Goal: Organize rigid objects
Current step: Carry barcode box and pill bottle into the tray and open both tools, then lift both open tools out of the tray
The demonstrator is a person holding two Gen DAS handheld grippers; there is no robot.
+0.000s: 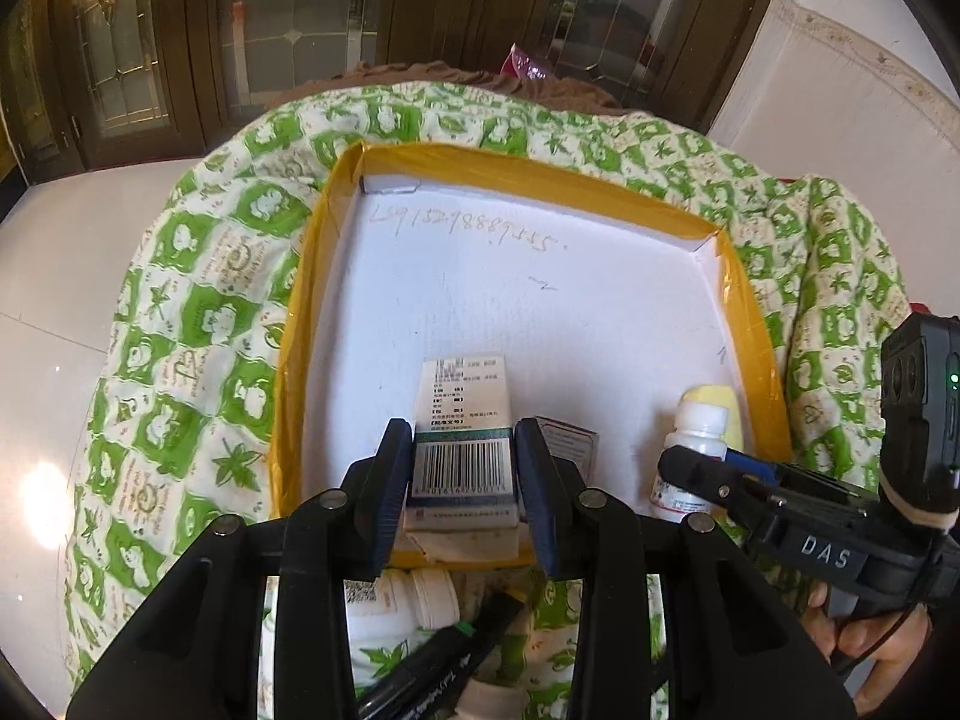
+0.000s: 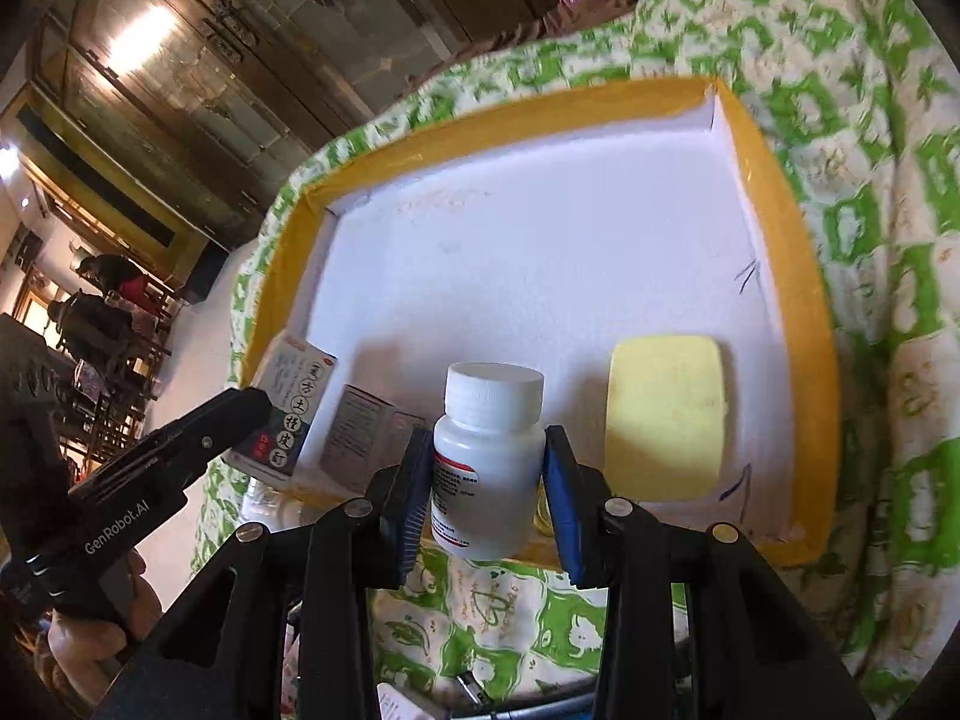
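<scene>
Inspecting: two loads carried at the near rim of one tray [image 1: 744, 300], each in its own gripper.
Left gripper [image 1: 462, 468]: clenched on a carton [image 1: 462, 456], pads flat on its two long sides, barcode end facing the camera; judged a grip chosen to keep the carton square for setting down.
Right gripper [image 2: 487, 480]: grasping a bottle [image 2: 489, 456] at the body below the cap, bottle upright, so judged ready to stand on its base.
Carton position: over the tray's near edge, a second small box [image 1: 570, 441] just behind it.
Bottle position: at the near edge, beside a yellow block [image 2: 666, 414] already lying flat inside.
Tray: white floor, yellow-taped walls, resting on a green-patterned quilt [image 1: 180, 312]; judged the collecting place.
Outside tray: another white bottle [image 1: 414, 600] and a black marker [image 1: 432, 666] on the quilt, judged still to sort.
Writing, tray floor: handwritten digits, roughly "L59132988...", partly illegible.
Writing, carton: Chinese characters; barcode digits too small.
Writing, tools: "DAS" on one, "GenRobot.AI" on the other.
Bottle label: red band, text unreadable.
</scene>
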